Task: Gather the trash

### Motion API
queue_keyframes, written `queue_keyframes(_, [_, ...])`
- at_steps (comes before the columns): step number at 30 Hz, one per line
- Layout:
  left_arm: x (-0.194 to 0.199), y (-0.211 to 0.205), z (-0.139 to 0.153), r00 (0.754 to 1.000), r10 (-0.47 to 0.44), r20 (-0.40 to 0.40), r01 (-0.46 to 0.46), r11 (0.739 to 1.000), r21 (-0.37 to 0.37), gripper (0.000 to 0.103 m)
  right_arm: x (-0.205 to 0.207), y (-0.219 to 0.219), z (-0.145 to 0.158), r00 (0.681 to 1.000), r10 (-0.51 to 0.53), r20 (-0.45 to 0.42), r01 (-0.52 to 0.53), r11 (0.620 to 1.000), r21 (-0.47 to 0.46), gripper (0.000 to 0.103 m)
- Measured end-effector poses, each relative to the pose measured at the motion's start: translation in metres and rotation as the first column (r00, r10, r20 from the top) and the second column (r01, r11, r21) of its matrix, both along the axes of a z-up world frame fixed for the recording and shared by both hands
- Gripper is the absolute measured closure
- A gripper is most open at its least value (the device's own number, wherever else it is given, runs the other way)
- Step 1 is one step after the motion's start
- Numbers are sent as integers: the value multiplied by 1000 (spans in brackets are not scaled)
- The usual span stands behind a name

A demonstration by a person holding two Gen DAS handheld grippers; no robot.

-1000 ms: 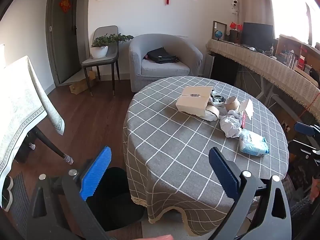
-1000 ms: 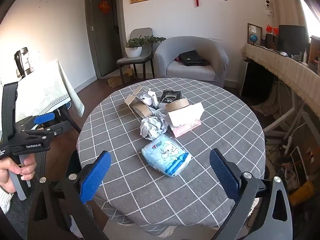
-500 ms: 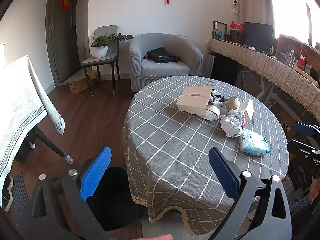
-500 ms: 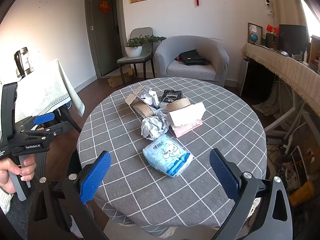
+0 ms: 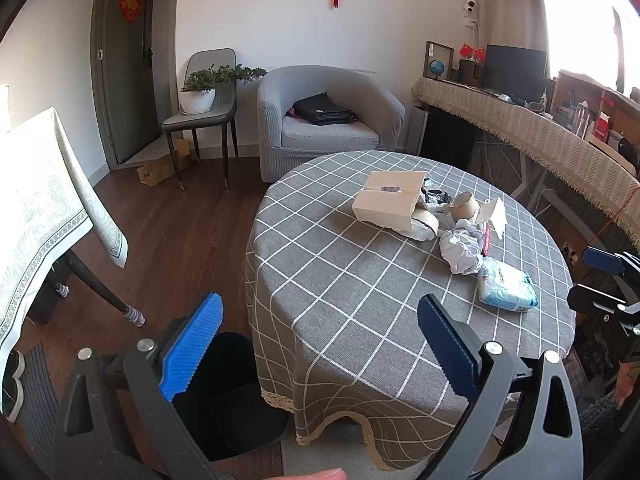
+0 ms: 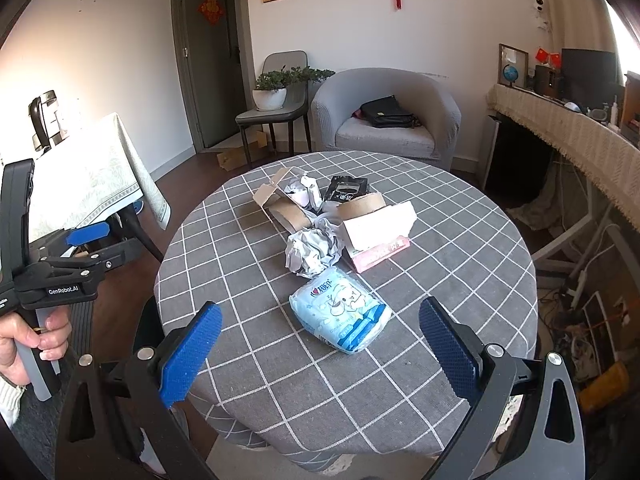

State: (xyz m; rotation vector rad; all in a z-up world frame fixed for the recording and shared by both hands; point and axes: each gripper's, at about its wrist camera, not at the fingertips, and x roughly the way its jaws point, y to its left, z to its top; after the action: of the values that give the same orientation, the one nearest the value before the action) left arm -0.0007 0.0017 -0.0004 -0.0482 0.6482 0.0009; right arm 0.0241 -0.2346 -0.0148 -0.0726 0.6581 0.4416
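Observation:
Trash lies on a round table with a grey checked cloth (image 6: 440, 280): a blue tissue pack (image 6: 344, 314), a crumpled paper ball (image 6: 310, 250), a pink tissue box (image 6: 378, 236), a tape roll (image 6: 360, 204), a torn cardboard box (image 6: 276, 200) and a black wrapper (image 6: 346, 188). In the left wrist view the cardboard box (image 5: 390, 202), paper ball (image 5: 462, 246) and tissue pack (image 5: 504, 286) show too. A black bin (image 5: 236, 396) stands on the floor by the table. My right gripper (image 6: 316, 344) is open over the table's near edge, in front of the tissue pack. My left gripper (image 5: 318, 342) is open, left of the table above the bin.
A grey armchair (image 6: 386, 116) with a black bag stands behind the table. A chair with a potted plant (image 6: 276, 100) is by the door. A second table with a pale cloth (image 5: 36, 208) is at the left. A long desk (image 5: 540, 140) runs along the right.
Both grippers have drifted very slightly; the table and trash sit a touch closer in the right wrist view. Nothing was taken hold of or let go.

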Motion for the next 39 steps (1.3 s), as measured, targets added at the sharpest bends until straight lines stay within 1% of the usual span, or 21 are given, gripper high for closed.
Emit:
queue_keyframes(31, [1,1,0,1000,0,-1,0,1000,-3,3,1,10,-1,1000,12,0,-12,1000,-9,3])
queue_keyframes(34, [2,3,0,1000,-7,-2,7,1000,-3,3,2,11,-3,1000,25,-10,-25,999,-20,3])
queue_keyframes(37, [3,0,2,1000,-24,1,24,1000,7,3,7,14,-9,998,64,-20,-65,996,-60,3])
queue_keyframes(39, [5,-2,4,999,-38,7,37,999,12,3,14,13,-15,996,75,-48,-78,995,-58,3])
